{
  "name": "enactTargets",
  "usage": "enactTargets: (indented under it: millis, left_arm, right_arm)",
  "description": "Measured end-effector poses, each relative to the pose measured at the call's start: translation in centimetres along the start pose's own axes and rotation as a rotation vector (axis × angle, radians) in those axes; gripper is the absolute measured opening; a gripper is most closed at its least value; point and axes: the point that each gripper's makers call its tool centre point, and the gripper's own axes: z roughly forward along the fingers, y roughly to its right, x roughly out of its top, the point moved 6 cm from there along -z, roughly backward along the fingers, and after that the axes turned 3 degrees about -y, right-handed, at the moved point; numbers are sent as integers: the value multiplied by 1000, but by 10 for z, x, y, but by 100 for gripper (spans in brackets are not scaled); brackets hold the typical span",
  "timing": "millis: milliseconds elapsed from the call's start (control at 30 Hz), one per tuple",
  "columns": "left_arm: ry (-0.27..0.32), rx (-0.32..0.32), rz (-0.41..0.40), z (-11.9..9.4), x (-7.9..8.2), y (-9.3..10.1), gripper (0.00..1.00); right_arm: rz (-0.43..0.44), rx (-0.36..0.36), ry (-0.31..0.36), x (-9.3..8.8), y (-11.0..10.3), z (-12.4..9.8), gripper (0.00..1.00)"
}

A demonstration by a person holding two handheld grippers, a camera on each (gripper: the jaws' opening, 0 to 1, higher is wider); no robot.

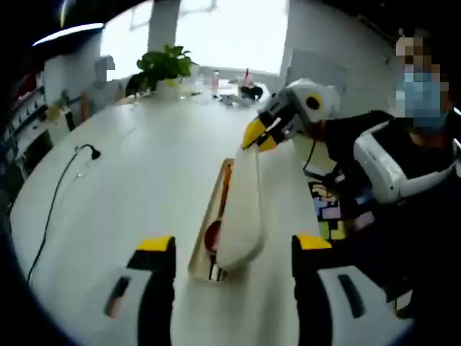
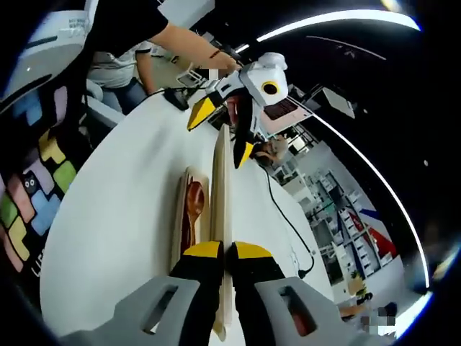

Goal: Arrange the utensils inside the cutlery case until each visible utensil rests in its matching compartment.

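While left gripper [image 1: 234, 263] hangs spread at frame bottom, cutlery case [image 1: 204, 245] lies centre frame on table [image 1: 130, 187], spoon [image 2: 193, 205] inside; right gripper [image 2: 223, 252] pinches lid [image 2: 220, 194] edge-on above case – thin grip may slip, lid dropping onto utensils

I see a smooth, matt white counter [image 1: 144, 180], a smooth pale plastic-looking case lid [image 1: 241, 209], a wooden-looking cutlery case [image 2: 178, 216] and glossy yellow-tipped plastic tongs [image 2: 225, 252].
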Motion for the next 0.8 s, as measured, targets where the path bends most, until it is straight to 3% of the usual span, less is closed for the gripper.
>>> enactTargets:
  millis: [133, 300, 467, 567, 800]
  left_arm:
    - [-57, -7, -1, 9, -2, 2, 73]
    - [-123, 3, -9, 19, -3, 0, 74]
    - [-190, -1, -6, 34, -7, 0, 76]
    - [-259, -6, 20, 44, -12, 0, 78]
    - [-298, -8, 4, 58, -13, -11, 73]
  right_arm:
    - [-81, -68, -30, -3, 2, 2, 2]
    - [-143, -99, -53, -6, -3, 5, 2]
    - [-312, -197, -94, -5, -6, 8, 2]
    - [-384, -203, -93, -3, -15, 13, 2]
    - [-532, -308, -122, 0, -12, 15, 3]
